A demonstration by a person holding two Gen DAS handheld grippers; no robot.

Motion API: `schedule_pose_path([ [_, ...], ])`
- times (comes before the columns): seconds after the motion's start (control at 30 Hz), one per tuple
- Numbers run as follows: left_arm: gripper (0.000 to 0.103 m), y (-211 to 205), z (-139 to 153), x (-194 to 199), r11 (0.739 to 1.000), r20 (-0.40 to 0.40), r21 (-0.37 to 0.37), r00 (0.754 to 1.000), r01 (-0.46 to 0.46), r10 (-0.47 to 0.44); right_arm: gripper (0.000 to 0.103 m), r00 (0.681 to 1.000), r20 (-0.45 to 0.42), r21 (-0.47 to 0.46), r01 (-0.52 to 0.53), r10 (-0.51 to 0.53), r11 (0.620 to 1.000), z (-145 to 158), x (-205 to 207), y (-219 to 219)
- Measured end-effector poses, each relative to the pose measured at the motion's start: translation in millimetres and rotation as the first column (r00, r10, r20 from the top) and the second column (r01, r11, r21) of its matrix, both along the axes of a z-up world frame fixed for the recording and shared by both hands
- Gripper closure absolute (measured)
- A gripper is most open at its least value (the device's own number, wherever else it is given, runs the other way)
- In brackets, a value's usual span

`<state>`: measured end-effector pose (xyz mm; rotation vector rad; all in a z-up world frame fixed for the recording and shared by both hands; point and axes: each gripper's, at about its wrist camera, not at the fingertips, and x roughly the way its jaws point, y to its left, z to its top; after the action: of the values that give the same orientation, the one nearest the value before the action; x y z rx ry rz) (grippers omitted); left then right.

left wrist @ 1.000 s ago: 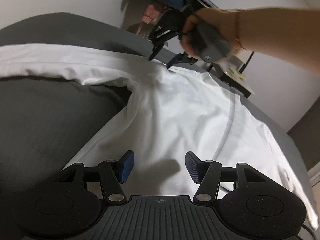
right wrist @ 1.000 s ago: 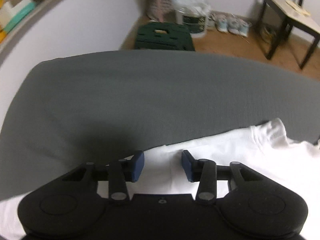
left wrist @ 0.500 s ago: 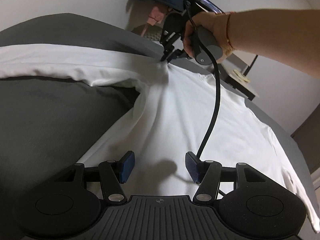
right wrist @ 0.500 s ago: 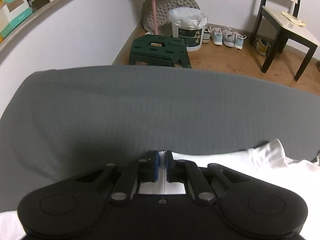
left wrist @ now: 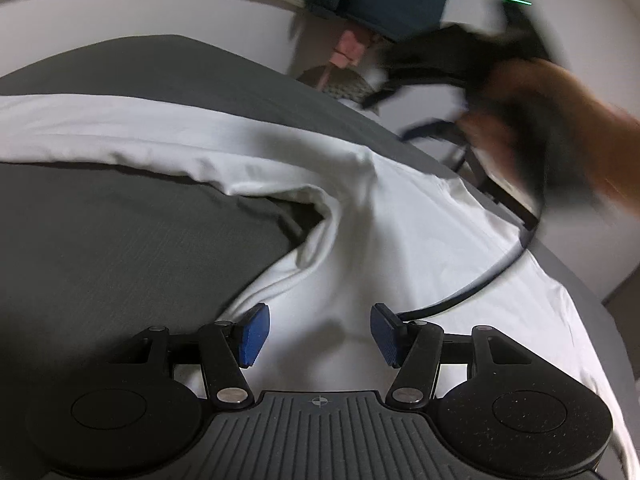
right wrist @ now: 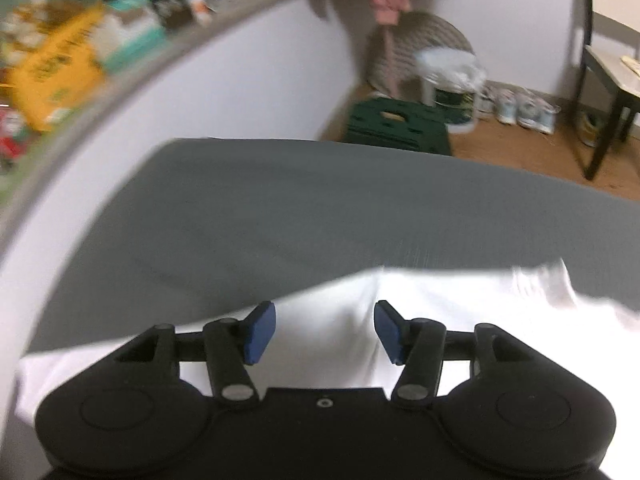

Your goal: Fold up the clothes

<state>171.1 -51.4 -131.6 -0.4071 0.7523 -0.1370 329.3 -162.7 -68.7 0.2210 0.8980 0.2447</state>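
Observation:
A white shirt point(left wrist: 400, 248) lies spread on the dark grey bed point(left wrist: 120, 240), one long part stretching left with a raised fold near the middle. My left gripper point(left wrist: 318, 334) hovers open over the shirt's near part, nothing between its blue pads. In the left wrist view my right gripper point(left wrist: 404, 116), held by a hand point(left wrist: 532, 120), is blurred and lifted above the shirt's far edge. In the right wrist view the right gripper point(right wrist: 324, 332) is open above the white shirt point(right wrist: 400, 304), its pads apart with nothing held.
A black cable point(left wrist: 480, 280) trails across the shirt. Beyond the bed point(right wrist: 320, 208) stand a green step stool point(right wrist: 396, 128), a white bucket point(right wrist: 452, 92), shoes point(right wrist: 520, 108) and a chair point(right wrist: 608, 80). A cluttered shelf point(right wrist: 80, 52) runs along the wall.
The right gripper had shut on the shirt's far edge half a second ago; now it has opened, let go and lifted away, moving fast. The left gripper has stayed open in place.

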Motion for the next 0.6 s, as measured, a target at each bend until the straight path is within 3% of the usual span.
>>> schedule_pose_path([
  [0.1, 0.046, 11, 8, -5, 0.998, 0.016, -0.054, 0.999, -0.042, 0.043, 0.045, 0.990, 0.135, 0.080, -0.043, 0.032, 0.996, 31, -89, -16],
  [0.17, 0.046, 23, 14, -10, 0.992, 0.033, -0.099, 0.996, -0.084, 0.088, 0.031, 0.978, 0.211, 0.137, -0.029, -0.001, 0.990, 46, -145, -31],
  [0.23, 0.046, 36, 21, -15, 0.982, 0.044, -0.133, 0.989, -0.135, 0.142, 0.026, 0.972, 0.234, 0.188, -0.010, -0.035, 0.982, 45, -193, -52],
  [0.27, 0.044, 46, 26, -18, 0.975, 0.050, -0.151, 0.984, -0.164, 0.173, 0.026, 0.970, 0.238, 0.205, -0.001, -0.049, 0.979, 42, -217, -59],
  [0.33, 0.002, 62, 33, -24, 0.962, 0.056, -0.170, 0.972, -0.214, 0.226, 0.026, 0.968, 0.244, 0.173, 0.021, -0.064, 0.985, 26, -257, -61],
  [0.4, 0.000, 75, 41, -34, 0.951, 0.085, -0.182, 0.960, -0.249, 0.267, 0.026, 0.968, 0.244, 0.155, 0.030, -0.067, 0.987, 7, -286, -60],
  [0.5, 0.000, 85, 58, -42, 0.963, 0.089, -0.218, 0.980, -0.156, 0.179, 0.026, 0.973, 0.218, 0.213, 0.028, -0.076, 0.977, -24, -313, -62],
  [0.6, 0.000, 110, 66, -53, 0.934, 0.049, -0.323, 0.983, -0.154, 0.179, 0.026, 0.974, 0.215, 0.244, 0.019, -0.073, 0.970, -43, -335, -64],
])
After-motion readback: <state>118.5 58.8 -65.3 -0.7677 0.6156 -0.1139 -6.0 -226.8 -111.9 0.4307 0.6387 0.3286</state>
